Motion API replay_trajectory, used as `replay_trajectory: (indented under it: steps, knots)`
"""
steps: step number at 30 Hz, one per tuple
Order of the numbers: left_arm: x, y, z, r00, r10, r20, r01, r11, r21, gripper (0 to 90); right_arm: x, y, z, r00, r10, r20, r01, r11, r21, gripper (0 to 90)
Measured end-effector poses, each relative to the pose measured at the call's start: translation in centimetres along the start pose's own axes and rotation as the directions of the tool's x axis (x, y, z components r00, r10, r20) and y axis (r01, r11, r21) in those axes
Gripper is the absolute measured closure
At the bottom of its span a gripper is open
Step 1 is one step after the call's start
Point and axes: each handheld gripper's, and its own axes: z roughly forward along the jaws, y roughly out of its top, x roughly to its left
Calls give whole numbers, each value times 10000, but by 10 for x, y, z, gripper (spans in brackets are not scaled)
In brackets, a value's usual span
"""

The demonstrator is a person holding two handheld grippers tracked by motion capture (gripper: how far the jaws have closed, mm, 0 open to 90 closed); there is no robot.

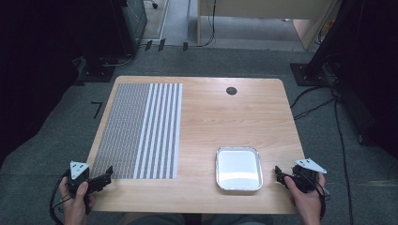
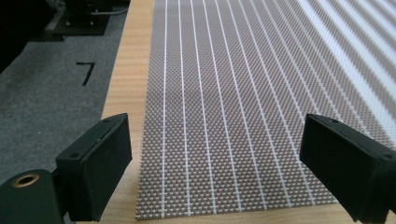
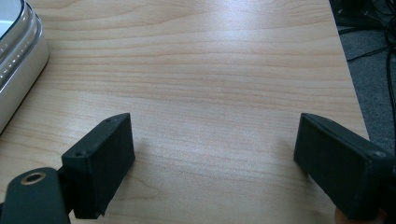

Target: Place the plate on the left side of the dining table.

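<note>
Fingers [image 2: 100,170] of the left gripper [image 1: 105,177] stand wide apart, released and grasping nothing; they are black, blocky and matte, with flat inner faces. Those of the right gripper [image 1: 279,176] are spread just as wide over bare wood, also grasping nothing.

The surface [image 1: 220,117] is pale wood-grain laminate with rounded corners and a small dark round cap [image 1: 231,91] near its far edge. A rectangular woven mat [image 1: 141,129] covers its left part: fine brown-grey mesh with thin white lines, the lines growing thicker and closer toward the mat's right side. A shallow metal tray [image 1: 238,168] with rounded corners and a rolled rim lies toward the near right; it looks empty and shiny.

In the left gripper view the mat's near edge lies between the fingers, just ahead of them. In the right gripper view the tray is cut off at the left edge, so just its rim shows, beside the left finger but apart from it. Both forearms are cut off at the bottom of the high view.
</note>
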Motion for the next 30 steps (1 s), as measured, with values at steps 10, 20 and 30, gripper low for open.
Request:
replay_trajectory:
  steps: [10, 20, 30]
  knots:
    - [-10, 8, -8, 9986, -413, 316, 422, 9988, -256, 92, -3, 5, -14, 9998, 137, 166, -125, 9973, -729, 146]
    - [-27, 21, -14, 9974, -451, 557, 485, 9969, -622, 92, 2, 20, -31, 9981, 606, 133, -577, 9856, -1591, 181]
    - [-43, 38, -19, 9972, -556, 504, 601, 9938, -936, 91, 11, 32, -39, 9946, 1023, -148, -1032, 9741, -2011, 220]
